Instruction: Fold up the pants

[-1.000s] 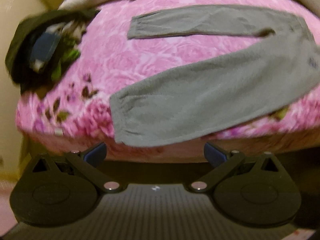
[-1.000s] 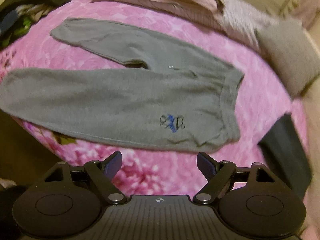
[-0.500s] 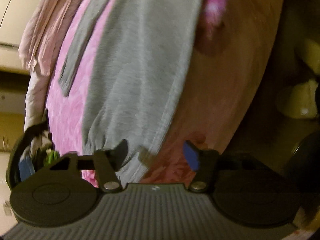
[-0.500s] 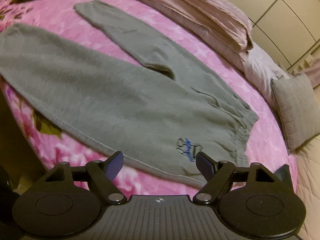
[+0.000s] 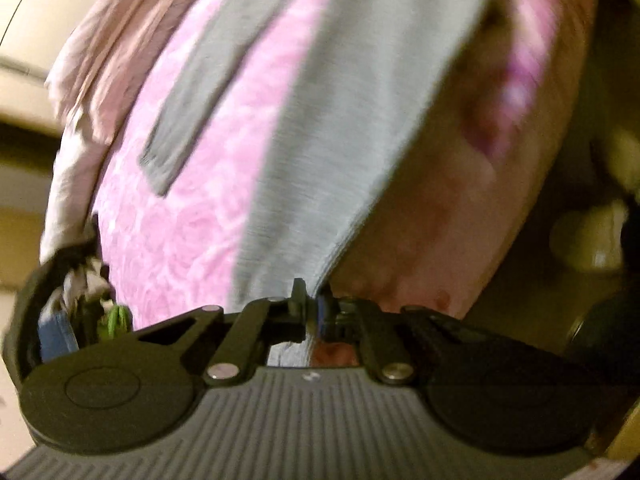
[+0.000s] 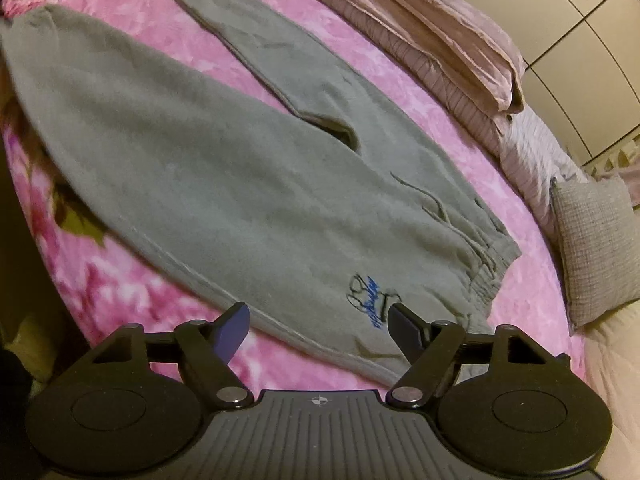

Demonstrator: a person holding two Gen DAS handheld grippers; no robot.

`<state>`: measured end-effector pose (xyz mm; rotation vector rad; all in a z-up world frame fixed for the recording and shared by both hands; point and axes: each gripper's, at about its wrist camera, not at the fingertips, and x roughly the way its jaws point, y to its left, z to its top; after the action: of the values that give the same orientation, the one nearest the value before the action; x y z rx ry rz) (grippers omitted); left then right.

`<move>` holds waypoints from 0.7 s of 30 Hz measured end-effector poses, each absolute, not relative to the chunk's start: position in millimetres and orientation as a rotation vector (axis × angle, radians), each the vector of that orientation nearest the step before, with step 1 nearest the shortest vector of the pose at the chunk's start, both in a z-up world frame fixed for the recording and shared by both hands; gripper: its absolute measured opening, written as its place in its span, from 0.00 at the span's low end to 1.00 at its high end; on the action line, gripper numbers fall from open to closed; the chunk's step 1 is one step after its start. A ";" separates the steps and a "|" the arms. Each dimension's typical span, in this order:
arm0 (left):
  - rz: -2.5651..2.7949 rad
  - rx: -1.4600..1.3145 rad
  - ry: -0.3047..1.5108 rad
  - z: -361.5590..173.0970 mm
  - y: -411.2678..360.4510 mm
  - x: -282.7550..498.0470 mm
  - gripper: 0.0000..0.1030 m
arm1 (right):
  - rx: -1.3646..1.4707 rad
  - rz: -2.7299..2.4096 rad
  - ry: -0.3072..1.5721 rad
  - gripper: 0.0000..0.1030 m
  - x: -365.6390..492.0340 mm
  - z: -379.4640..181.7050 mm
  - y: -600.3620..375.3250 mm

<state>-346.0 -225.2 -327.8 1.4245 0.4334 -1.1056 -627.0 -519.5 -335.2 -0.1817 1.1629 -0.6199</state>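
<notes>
Pinching the near leg cuff of the grey sweatpants (image 5: 344, 128), the left hand-held gripper (image 5: 310, 312) is closing tight; the right hand-held gripper (image 6: 318, 322) is hovering wide open (empty) over the hip logo (image 6: 370, 300), sweatpants lying flat across the pink floral bed (image 6: 400, 64).

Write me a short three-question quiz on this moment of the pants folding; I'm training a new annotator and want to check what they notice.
1. True or false: the left tongs are shut on the cuff end of the near leg of the grey pants.
2. Multiple choice: the right tongs are (A) shut on the waistband, (B) open, low over the near edge of the pants beside the blue logo, (C) holding the grey cushion.
3. Fill in: the pants lie spread on a ____ floral blanket.

Key: 1 true; 2 B; 3 pink.
</notes>
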 end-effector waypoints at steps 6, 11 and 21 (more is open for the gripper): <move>-1.081 1.237 0.580 -276.0 -269.5 -302.6 0.04 | -0.279 -0.567 1.215 0.67 -650.3 -356.8 -532.1; -1.042 1.160 0.674 -248.3 -296.1 -281.5 0.04 | -0.389 -0.468 1.178 0.64 -657.3 -383.8 -547.0; -0.927 1.198 0.767 -230.6 -312.4 -277.5 0.04 | -0.503 -0.476 1.135 0.52 -676.6 -414.8 -588.7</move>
<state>-277.5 -312.4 -230.6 1.1979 0.7673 -0.9266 -676.6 -588.7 -414.8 -0.5035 1.1349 -0.4762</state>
